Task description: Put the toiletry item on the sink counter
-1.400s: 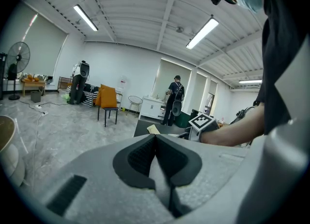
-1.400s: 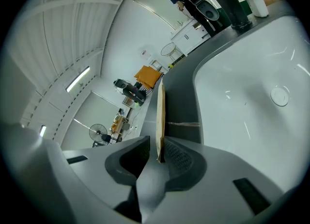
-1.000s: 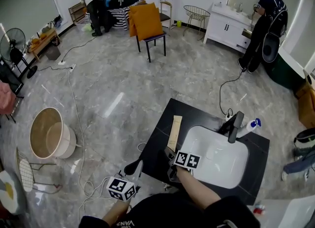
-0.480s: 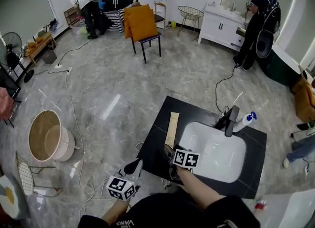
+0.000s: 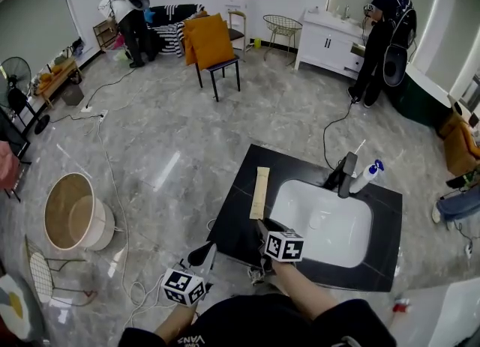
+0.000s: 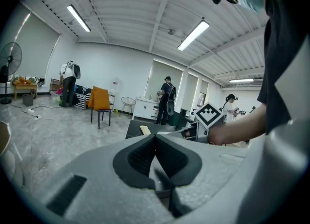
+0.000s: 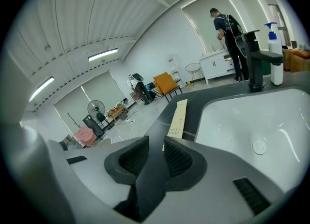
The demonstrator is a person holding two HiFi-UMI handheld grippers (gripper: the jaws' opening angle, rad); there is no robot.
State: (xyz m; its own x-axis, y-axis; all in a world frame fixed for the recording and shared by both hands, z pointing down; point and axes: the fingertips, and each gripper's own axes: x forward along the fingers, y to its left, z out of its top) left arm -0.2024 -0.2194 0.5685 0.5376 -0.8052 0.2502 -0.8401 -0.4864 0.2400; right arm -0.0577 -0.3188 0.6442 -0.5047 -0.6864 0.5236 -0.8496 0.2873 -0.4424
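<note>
The left gripper (image 6: pixel 155 138) has its 2 jaws pressed together, with nothing between them. Beyond them, a pale flat box (image 6: pixel 145 129) lies on the dark counter (image 6: pixel 132 130), toward its left edge. A chair (image 6: pixel 100 103) with an orange cushion stands on the floor farther left.

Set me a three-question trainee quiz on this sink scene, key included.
1. Where is the toothbrush box? A: lying flat on the black counter beside the basin. B: inside the basin. C: standing upright on the counter.
2. True or false: the pump bottle stands next to the faucet.
3. What is between the jaws of the left gripper?
Key: 1 A. 2 true. 3 nothing; the jaws are together.
</note>
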